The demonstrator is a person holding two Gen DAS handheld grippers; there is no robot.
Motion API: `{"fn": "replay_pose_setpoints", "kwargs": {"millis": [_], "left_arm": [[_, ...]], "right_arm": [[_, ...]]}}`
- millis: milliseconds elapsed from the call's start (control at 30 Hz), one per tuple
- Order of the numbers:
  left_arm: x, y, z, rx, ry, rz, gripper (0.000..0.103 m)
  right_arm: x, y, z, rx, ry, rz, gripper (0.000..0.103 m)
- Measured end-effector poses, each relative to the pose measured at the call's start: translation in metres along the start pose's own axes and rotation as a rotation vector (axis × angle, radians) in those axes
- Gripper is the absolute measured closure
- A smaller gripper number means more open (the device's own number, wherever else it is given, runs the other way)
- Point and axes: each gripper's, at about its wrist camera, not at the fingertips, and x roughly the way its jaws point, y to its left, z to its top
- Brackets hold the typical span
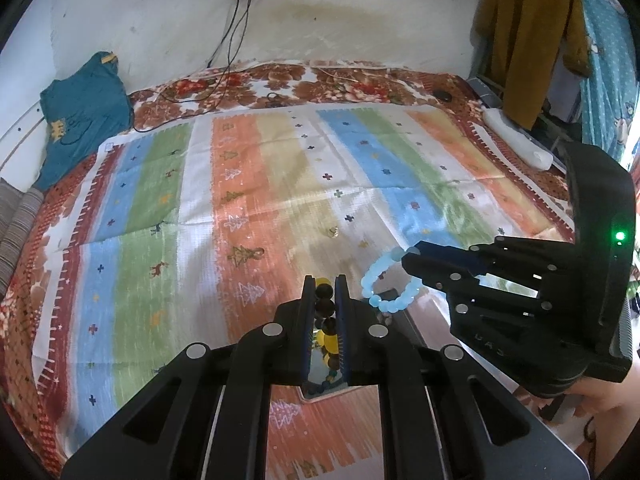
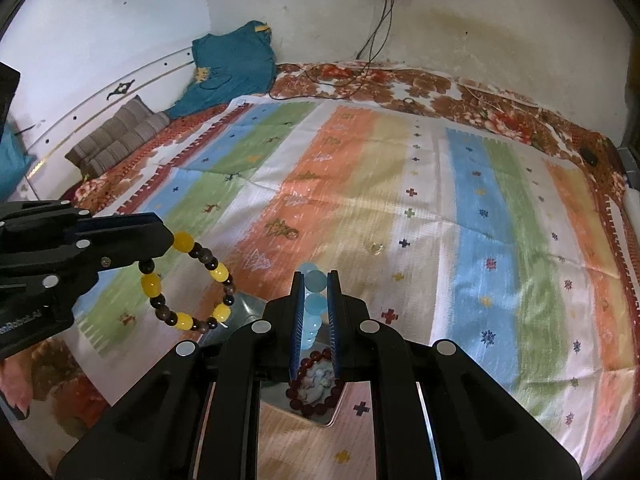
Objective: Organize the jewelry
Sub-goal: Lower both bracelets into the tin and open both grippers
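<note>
My left gripper (image 1: 325, 282) is shut on a yellow-and-dark bead bracelet (image 1: 325, 308), which hangs from it as a loop in the right wrist view (image 2: 188, 280). My right gripper (image 2: 315, 278) is shut on a pale blue bead bracelet (image 2: 314, 304); its loop shows in the left wrist view (image 1: 384, 280). Both are held above a shiny metal tray (image 2: 248, 308) near the bed's front. A dark red bead bracelet (image 2: 316, 384) with a pale centre piece lies in the tray under my right gripper.
A striped, patterned cloth (image 1: 280, 184) covers the bed. A small gold piece (image 1: 332, 233) lies on it ahead of the grippers. A teal garment (image 1: 80, 116) and a striped pillow (image 2: 120, 136) lie at the far left. Cables (image 1: 232, 40) hang from a wall socket.
</note>
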Motion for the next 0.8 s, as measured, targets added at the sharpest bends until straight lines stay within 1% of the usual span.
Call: {"fn": "replay_pose_setpoints", "kwargs": {"millis": [233, 467, 500, 567, 600, 633, 700, 767, 800], "left_arm": [[-0.006, -0.002, -0.008, 0.004, -0.003, 0.004, 0.094], [-0.006, -0.007, -0.017, 0.022, 0.012, 0.009, 0.093], [-0.004, -0.008, -0.018, 0.021, 0.02, 0.013, 0.086], [-0.002, -0.008, -0.021, 0.027, 0.038, 0.033, 0.074], [-0.002, -0.009, -0.021, 0.031, 0.036, 0.039, 0.073], [-0.002, -0.008, -0.021, 0.031, 0.035, 0.04, 0.072], [-0.003, -0.007, -0.02, 0.022, 0.031, 0.04, 0.066], [-0.002, -0.004, -0.019, 0.014, 0.034, 0.045, 0.063], [-0.001, -0.003, -0.019, 0.012, 0.036, 0.049, 0.062]], "right_arm": [[-0.006, 0.003, -0.012, -0.002, 0.009, 0.005, 0.091], [-0.007, 0.003, -0.022, 0.009, 0.027, 0.007, 0.091], [-0.005, 0.003, -0.023, 0.011, 0.041, 0.01, 0.091], [-0.003, 0.001, -0.024, 0.009, 0.057, -0.008, 0.084], [-0.003, 0.0, -0.024, 0.012, 0.055, -0.01, 0.072], [-0.003, -0.002, -0.024, 0.019, 0.05, -0.012, 0.066], [-0.002, -0.006, -0.022, 0.028, 0.054, -0.018, 0.066], [0.001, -0.008, -0.022, 0.025, 0.068, -0.022, 0.066], [0.003, -0.008, -0.022, 0.019, 0.076, -0.02, 0.064]]}}
